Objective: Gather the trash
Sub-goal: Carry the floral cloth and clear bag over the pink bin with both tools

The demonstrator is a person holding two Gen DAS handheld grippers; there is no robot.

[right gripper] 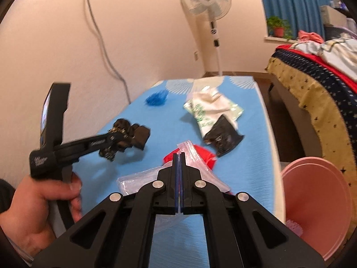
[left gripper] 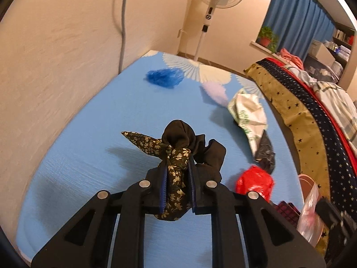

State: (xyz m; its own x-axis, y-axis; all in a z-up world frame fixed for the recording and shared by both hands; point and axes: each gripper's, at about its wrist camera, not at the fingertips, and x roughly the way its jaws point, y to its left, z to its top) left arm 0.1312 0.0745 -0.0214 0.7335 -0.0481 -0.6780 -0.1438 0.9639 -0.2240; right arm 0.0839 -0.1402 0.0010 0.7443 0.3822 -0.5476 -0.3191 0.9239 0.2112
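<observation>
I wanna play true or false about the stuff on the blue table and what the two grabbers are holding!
1. The left gripper pinches a black and flowery scrunchie. True.
2. The right gripper is wide open. False: it is shut on a clear plastic bag.
3. The blue fluffy clump lies at the far end of the table. True.
4. The pink basin sits on the table. False: it is beside the table, lower down.
5. The fan lies on the table. False: it stands behind.
</observation>
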